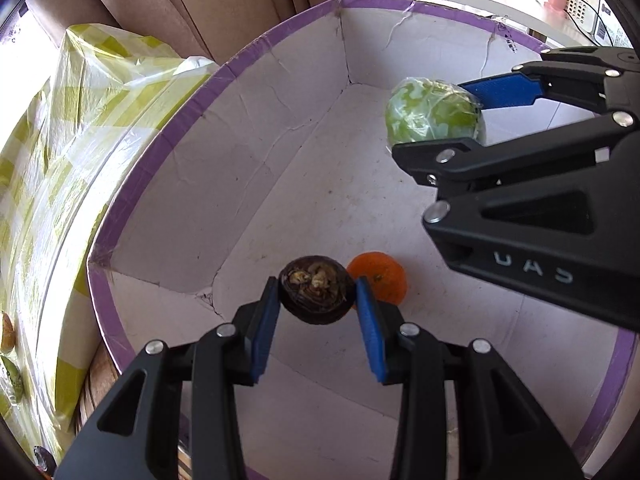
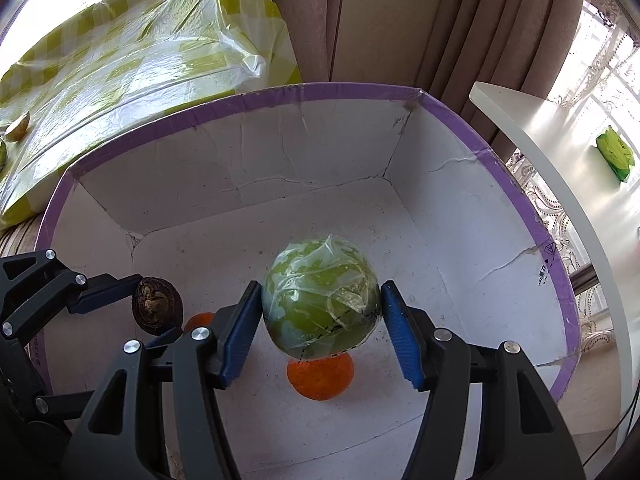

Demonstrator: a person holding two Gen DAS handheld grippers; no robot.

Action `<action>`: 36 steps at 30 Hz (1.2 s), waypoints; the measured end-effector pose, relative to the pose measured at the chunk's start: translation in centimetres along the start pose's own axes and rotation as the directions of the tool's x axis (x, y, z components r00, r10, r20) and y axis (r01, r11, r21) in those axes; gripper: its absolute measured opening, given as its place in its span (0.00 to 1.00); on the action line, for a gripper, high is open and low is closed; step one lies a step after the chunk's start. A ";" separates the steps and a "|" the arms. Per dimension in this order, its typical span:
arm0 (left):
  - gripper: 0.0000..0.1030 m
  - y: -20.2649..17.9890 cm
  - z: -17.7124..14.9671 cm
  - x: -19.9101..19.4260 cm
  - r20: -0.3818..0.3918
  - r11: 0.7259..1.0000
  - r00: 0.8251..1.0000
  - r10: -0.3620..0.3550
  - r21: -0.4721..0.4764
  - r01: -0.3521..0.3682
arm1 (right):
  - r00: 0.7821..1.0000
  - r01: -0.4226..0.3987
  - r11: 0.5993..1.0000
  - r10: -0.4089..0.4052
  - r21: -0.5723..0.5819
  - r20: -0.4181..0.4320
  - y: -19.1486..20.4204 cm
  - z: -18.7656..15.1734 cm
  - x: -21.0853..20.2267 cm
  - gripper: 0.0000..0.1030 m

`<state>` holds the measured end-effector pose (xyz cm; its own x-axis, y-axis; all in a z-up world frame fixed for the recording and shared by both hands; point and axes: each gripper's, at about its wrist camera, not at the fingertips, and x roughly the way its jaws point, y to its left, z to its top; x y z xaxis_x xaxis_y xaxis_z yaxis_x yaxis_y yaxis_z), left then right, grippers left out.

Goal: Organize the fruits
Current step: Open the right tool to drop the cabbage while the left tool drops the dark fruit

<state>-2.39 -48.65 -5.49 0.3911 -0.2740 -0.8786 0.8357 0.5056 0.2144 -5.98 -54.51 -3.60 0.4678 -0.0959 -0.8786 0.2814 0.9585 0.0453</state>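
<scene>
Both tongs (image 1: 316, 300) (image 2: 322, 308) are matte black with ribbed blue pads (image 1: 370, 328), silver screws and white lettering.

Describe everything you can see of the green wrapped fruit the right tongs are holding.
The green wrapped fruit is round, pale to mid green, and covered in clear crinkled plastic film that shines and bears a printed dashed line. The right tongs grip it on both sides with their blue pads. It hangs inside the white cardboard box with the purple rim, clear of the floor, above an orange lying there. Nothing else touches it.
</scene>
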 end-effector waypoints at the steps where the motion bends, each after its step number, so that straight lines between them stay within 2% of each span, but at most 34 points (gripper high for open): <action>1: 0.38 -0.1 0.0 0.1 -0.006 1.000 1.000 0.003 0.002 -0.003 | 1.000 0.005 1.000 -0.005 -0.009 -0.012 0.1 0.0 0.2 0.58; 9: 0.39 -0.5 -0.2 0.3 -0.020 1.000 1.000 0.009 0.007 -0.009 | 0.999 0.012 0.999 -0.014 -0.042 -0.046 0.7 -0.2 0.7 0.58; 15: 0.39 -0.2 -0.3 0.3 -0.020 1.000 1.000 0.004 0.004 -0.004 | 0.999 0.008 0.999 -0.010 -0.041 -0.040 0.7 -0.3 0.8 0.58; 18: 0.40 0.1 -0.1 0.4 -0.018 1.000 1.000 0.002 0.005 -0.002 | 0.999 0.005 0.999 -0.007 -0.039 -0.041 0.6 -0.3 0.8 0.59; 19: 0.41 0.2 0.0 0.5 -0.017 1.000 1.000 0.002 0.006 -0.002 | 0.999 0.002 0.999 -0.004 -0.037 -0.039 0.6 -0.3 0.7 0.62; 23: 0.50 0.6 0.0 0.3 -0.003 1.000 1.000 -0.002 0.004 0.002 | 1.000 -0.009 1.000 0.008 -0.021 -0.013 0.4 0.1 0.2 0.76; 25: 0.53 0.6 0.1 0.0 0.009 1.000 1.000 -0.005 0.003 0.005 | 1.000 -0.014 1.000 0.014 -0.012 -0.004 0.3 0.2 0.0 0.79; 31: 0.65 0.8 0.1 -0.9 0.058 1.000 0.998 0.000 -0.001 0.000 | 0.998 -0.046 0.998 0.044 0.051 0.044 -0.6 0.2 -0.9 0.85; 33: 0.75 0.8 0.1 -1.5 0.088 1.000 0.996 0.010 -0.010 -0.009 | 0.997 -0.056 0.996 0.052 0.074 0.058 -0.9 0.2 -1.0 0.85; 36: 0.77 1.4 0.1 -2.1 0.120 0.999 0.993 0.019 -0.035 -0.015 | 0.994 -0.080 0.991 0.072 0.109 0.077 -1.6 0.1 -1.3 0.85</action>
<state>-2.01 -47.42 -3.27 0.4507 -0.3606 -0.8166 0.8156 0.5382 0.2125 -6.91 -55.94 -2.50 0.5503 -0.0470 -0.8336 0.3323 0.9283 0.1671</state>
